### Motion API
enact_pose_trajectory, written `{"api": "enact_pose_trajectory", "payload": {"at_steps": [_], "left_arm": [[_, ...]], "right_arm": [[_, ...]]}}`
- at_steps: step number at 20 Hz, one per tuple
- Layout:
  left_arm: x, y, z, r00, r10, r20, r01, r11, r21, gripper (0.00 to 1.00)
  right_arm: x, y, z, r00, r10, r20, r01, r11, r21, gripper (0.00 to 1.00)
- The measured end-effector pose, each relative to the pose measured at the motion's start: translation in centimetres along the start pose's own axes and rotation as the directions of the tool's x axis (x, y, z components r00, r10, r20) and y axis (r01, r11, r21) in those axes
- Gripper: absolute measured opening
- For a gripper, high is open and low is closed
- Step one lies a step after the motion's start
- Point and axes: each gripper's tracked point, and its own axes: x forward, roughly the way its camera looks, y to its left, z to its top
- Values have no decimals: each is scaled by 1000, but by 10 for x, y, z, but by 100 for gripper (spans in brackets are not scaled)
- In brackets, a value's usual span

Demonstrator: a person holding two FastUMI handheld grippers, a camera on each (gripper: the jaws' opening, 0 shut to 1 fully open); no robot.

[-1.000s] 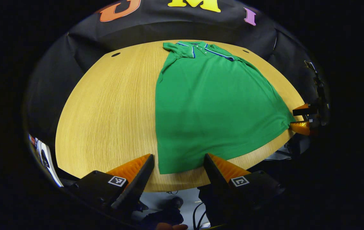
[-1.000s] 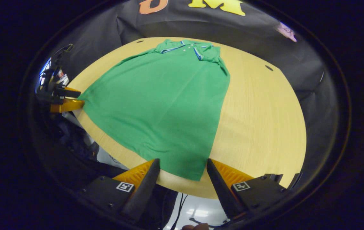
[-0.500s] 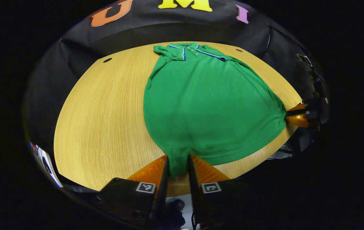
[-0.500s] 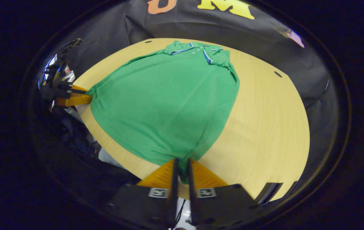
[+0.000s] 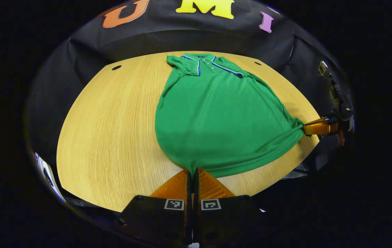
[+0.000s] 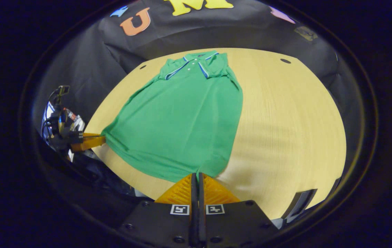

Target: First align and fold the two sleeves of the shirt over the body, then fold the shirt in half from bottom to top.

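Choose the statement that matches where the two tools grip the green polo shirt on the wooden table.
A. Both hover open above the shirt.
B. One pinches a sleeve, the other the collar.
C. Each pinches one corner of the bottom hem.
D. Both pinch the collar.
C: the left tool and the right tool are each closed on a bottom hem corner of the green polo shirt, far from its collar on the wooden table.

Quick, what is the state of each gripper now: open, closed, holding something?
Left gripper: closed on the bottom-left hem corner of the green polo shirt on the round wooden table.
Right gripper: closed on the shirt's bottom-right hem corner.
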Motion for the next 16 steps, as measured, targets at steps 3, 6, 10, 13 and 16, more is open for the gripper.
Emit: {"api": "enact_pose_trajectory", "payload": {"at_steps": [3,6,10,13,16], "left_arm": [[-11,-1,17,999,-5,36,5,1000,10,4],[-16,3,37,997,11,79,-14,999,31,4],[-15,6,71,991,14,131,-18,999,31,4],[-14,7,97,986,7,168,-13,999,36,4],[-14,6,127,979,-4,205,1,1000,13,4]], "right_arm": [[-9,-1,20,999,23,39,-24,999,39,3],[-16,-2,43,996,42,74,-47,997,63,3],[-24,-3,82,989,53,139,-66,994,89,2],[-28,-6,104,984,55,169,-70,994,82,2],[-33,-11,126,980,46,193,-62,995,80,3]]}}
